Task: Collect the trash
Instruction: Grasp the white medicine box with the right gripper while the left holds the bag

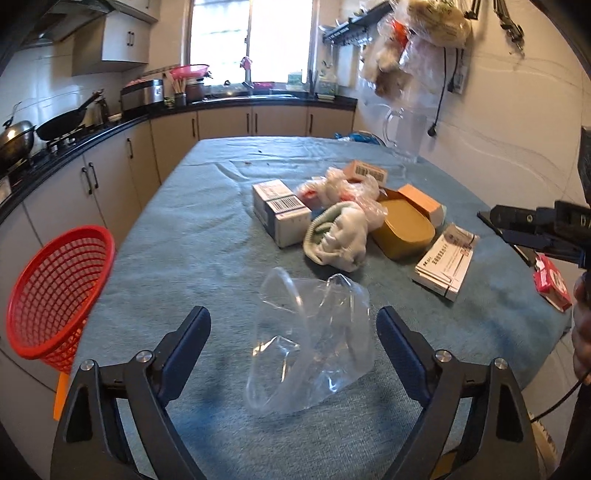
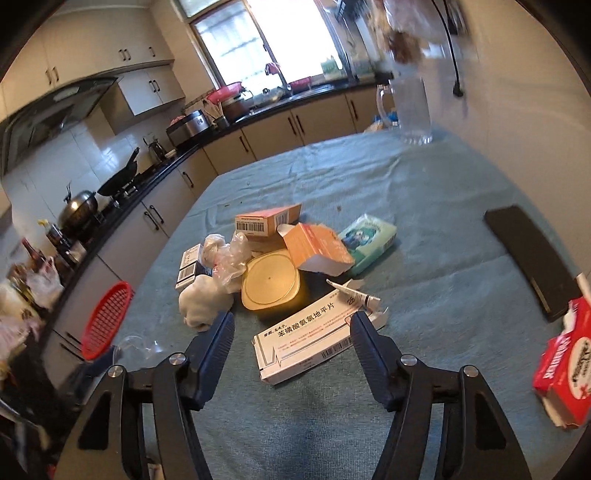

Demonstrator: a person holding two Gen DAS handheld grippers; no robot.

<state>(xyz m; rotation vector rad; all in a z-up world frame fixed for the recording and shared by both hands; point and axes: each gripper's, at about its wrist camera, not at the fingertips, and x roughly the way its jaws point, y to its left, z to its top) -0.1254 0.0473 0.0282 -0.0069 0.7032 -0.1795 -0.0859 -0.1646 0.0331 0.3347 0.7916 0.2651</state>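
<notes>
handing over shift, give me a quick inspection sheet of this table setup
surface: blue cloth covers table, wrinkled
job's things: clear plastic bag; white medicine box; red basket at table's edge
clutter: yellow lid, orange boxes, crumpled bags, tissue pack, red carton
grippers: left gripper open, bag between fingers; right gripper open over white medicine box
cables: black cord on wall
surroundings: kitchen counter, wok, window

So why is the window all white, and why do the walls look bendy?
Left wrist view: the window is blown out by daylight, and the fisheye lens curves the counter. Right wrist view: same white window, and the jug and red box are smeared by motion blur.
</notes>
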